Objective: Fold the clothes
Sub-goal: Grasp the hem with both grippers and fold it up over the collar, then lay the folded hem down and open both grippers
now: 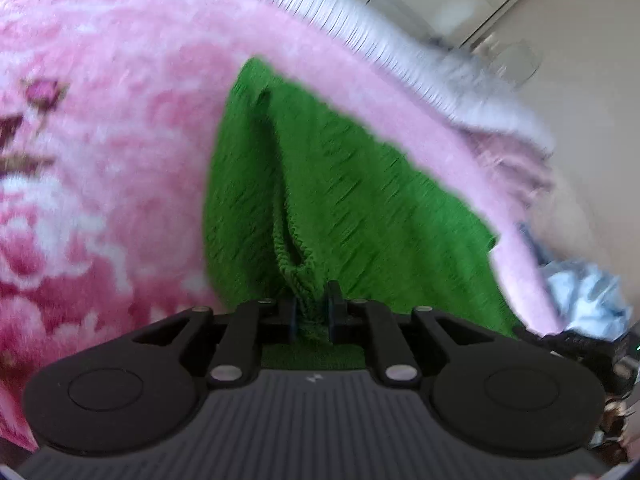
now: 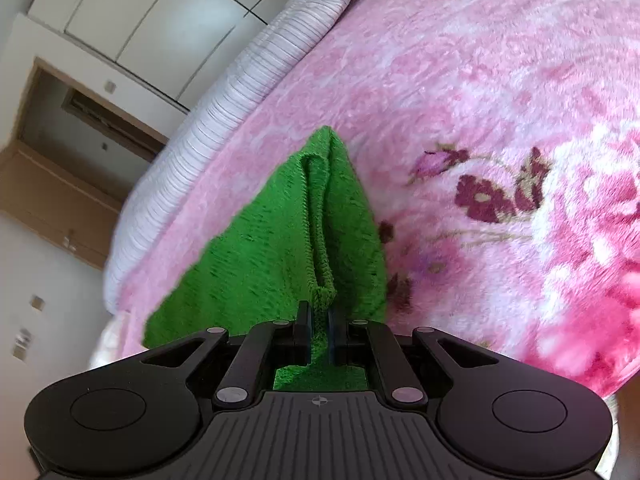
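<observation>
We have the bright green knitted garment (image 1: 320, 184) pinched in both grippers. The left gripper (image 1: 312, 312) is nearly closed on a bunched hem, and the right gripper (image 2: 319, 330) is clamped tight on another bunch of the same edge. Gripping two points of one edge likely lets us spread the cloth and lay it flat for a fold. Ahead of each pair of jaws the fabric fans out in a creased triangle, a ribbed seam running down its middle, draped over the fluffy pink floral blanket (image 2: 500, 100).
</observation>
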Demonstrator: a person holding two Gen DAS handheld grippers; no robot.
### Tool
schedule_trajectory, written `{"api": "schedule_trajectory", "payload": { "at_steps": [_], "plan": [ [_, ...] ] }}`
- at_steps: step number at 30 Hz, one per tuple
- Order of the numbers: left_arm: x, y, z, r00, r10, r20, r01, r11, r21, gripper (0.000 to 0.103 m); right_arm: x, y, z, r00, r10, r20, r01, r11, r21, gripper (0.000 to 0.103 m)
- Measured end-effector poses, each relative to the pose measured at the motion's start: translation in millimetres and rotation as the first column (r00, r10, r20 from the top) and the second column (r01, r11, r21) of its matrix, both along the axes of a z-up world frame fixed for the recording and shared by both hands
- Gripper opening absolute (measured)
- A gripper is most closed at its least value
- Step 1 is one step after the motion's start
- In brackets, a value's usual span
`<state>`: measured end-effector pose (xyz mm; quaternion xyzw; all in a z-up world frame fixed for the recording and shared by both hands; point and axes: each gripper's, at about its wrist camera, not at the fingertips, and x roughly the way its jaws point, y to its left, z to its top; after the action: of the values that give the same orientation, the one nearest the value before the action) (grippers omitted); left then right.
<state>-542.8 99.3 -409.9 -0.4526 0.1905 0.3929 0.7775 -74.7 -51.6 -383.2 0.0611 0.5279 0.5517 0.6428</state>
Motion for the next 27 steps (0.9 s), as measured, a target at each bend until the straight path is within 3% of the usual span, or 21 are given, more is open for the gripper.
{"api": "schedule_trajectory", "payload": {
  "at_steps": [3, 5, 6, 7, 10, 14, 17, 20, 22, 24, 25, 27],
  "plan": [
    [-2.7, -3.6, 2.7, 1.000, 0.013, -0.020, -0.013, 1.000, -0.009, 0.015, -12.9, 5.8, -0.9, 0.994, 0.037, 0.106, -0.032, 0.998, -0.047, 0.008],
    [-6.4, -7.3, 17.8, 0.997, 0.009, -0.079, -0.006, 1.000, 0.027, 0.017, -24.1, 7.2, 10.5, 0.974, 0.064, 0.218, -0.047, 0.996, -0.081, 0.014],
    [-7.8, -9.4, 25.5, 0.994, 0.007, -0.109, -0.002, 0.999, 0.048, 0.017, -29.7, 7.3, 16.7, 0.957, 0.074, 0.279, -0.048, 0.994, -0.099, 0.024],
    [-6.8, -12.8, 33.7, 0.990, 0.005, -0.141, 0.008, 0.996, 0.087, 0.017, -36.6, 6.8, 23.2, 0.930, 0.077, 0.358, -0.038, 0.993, -0.114, 0.033],
    [0.5, -21.8, 53.2, 0.978, -0.009, -0.206, 0.049, 0.980, 0.193, 0.017, -58.5, 4.2, 40.0, 0.819, 0.090, 0.567, -0.031, 0.993, -0.113, 0.038],
    [31.3, -31.3, 53.7, 0.965, -0.092, -0.246, 0.159, 0.951, 0.267, 0.017, -79.8, 7.2, 38.6, 0.808, 0.157, 0.567, -0.163, 0.986, -0.042, 0.038],
    [55.4, -41.7, 35.1, 0.932, -0.142, -0.333, 0.251, 0.917, 0.310, 0.017, -94.0, 10.9, 19.6, 0.795, 0.211, 0.568, -0.220, 0.974, -0.052, 0.038],
    [61.2, -53.2, 5.1, 0.896, -0.165, -0.412, 0.312, 0.895, 0.320, 0.018, -104.6, 8.2, -7.7, 0.737, 0.248, 0.629, -0.243, 0.965, -0.096, 0.038],
    [60.9, -54.1, 9.1, 0.885, -0.182, -0.429, 0.333, 0.891, 0.310, 0.018, -107.3, 8.2, -7.7, 0.697, 0.294, 0.654, -0.277, 0.952, -0.133, 0.038],
    [60.0, -43.5, 20.9, 0.888, -0.207, -0.410, 0.328, 0.911, 0.251, 0.016, -105.6, 13.0, -2.3, 0.674, 0.359, 0.646, -0.313, 0.931, -0.190, 0.038],
    [55.4, -34.5, 31.5, 0.903, -0.216, -0.372, 0.314, 0.921, 0.228, 0.015, -100.7, 18.3, 3.7, 0.678, 0.398, 0.617, -0.333, 0.916, -0.225, 0.038],
    [47.2, -15.3, 50.2, 0.923, -0.205, -0.326, 0.297, 0.917, 0.267, 0.015, -85.3, 29.4, 17.9, 0.701, 0.444, 0.557, -0.370, 0.895, -0.248, 0.038]
  ]
}}
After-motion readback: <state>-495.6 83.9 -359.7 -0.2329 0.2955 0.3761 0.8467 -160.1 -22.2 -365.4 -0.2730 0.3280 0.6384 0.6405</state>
